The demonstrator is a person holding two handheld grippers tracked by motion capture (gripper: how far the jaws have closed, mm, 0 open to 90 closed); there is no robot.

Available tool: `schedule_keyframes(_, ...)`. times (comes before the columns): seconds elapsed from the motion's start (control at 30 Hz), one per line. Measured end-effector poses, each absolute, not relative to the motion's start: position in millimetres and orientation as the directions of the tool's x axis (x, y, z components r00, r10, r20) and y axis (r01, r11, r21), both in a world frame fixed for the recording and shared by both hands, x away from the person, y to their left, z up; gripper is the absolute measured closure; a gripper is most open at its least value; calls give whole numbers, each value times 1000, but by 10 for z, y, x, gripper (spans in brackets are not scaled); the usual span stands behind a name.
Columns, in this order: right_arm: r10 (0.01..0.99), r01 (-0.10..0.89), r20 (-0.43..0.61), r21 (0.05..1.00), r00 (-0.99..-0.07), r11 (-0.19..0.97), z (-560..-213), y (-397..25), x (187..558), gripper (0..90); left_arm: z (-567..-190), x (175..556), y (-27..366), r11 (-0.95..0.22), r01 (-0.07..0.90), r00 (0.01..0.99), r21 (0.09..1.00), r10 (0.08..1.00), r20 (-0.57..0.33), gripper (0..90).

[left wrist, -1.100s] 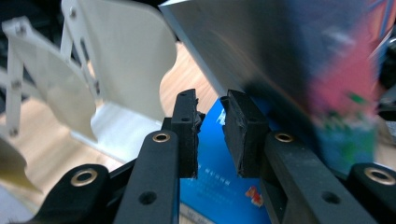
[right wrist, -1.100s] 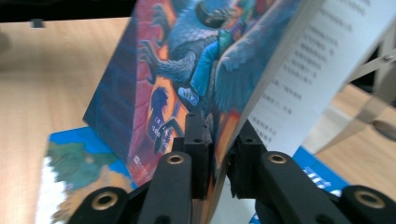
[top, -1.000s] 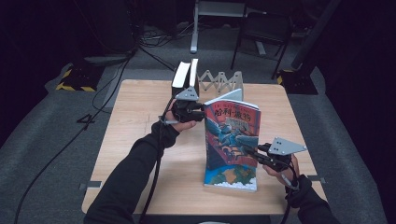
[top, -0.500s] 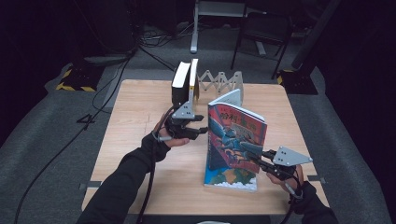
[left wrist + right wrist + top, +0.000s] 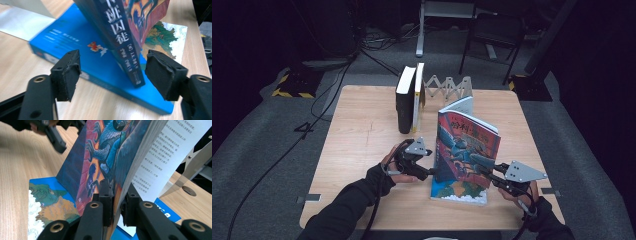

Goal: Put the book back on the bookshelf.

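Book (image 5: 100, 162) edge in right tongs (image 5: 117, 202)

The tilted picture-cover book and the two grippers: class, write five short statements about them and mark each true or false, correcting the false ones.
1. The right gripper is shut on the tilted book. True.
2. The left gripper is clamped on that book's spine. False: its jaws stand open, one on each side of the spine's lower end, not touching it.
3. The tilted book stands on a blue book lying flat on the table. True.
4. The two upright books at the far side of the table have fallen flat. False: they stand on end, beside a zigzag rack.
5. The tilted book is closed. False: a white printed page hangs loose behind its cover.
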State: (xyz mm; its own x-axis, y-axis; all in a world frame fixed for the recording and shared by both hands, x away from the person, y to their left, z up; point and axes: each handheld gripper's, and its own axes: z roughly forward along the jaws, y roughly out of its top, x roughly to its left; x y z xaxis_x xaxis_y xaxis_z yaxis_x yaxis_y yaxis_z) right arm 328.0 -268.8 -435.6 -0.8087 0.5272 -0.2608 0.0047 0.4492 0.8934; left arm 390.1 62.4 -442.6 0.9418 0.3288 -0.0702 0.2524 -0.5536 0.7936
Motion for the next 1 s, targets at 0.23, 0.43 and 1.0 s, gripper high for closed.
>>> schedule_keyframes(0.23, 520, -18, -290, 884, -804, 466, -4358, -2681, 3249, 790, -4504, 3954, 433, -535, 250, 933, 807, 355, -54, 294)
schedule_keyframes(0.43, 516, -34, -311, 878, -798, 478, -4357, -2673, 3236, 786, -4406, 3998, 375, -450, 211, 939, 868, 341, -52, 344)
schedule_keyframes(1.0, 550, -38, -317, 888, -772, 458, -4338, -2682, 3314, 784, -4147, 4010, 325, -405, 130, 941, 905, 338, 16, 641)
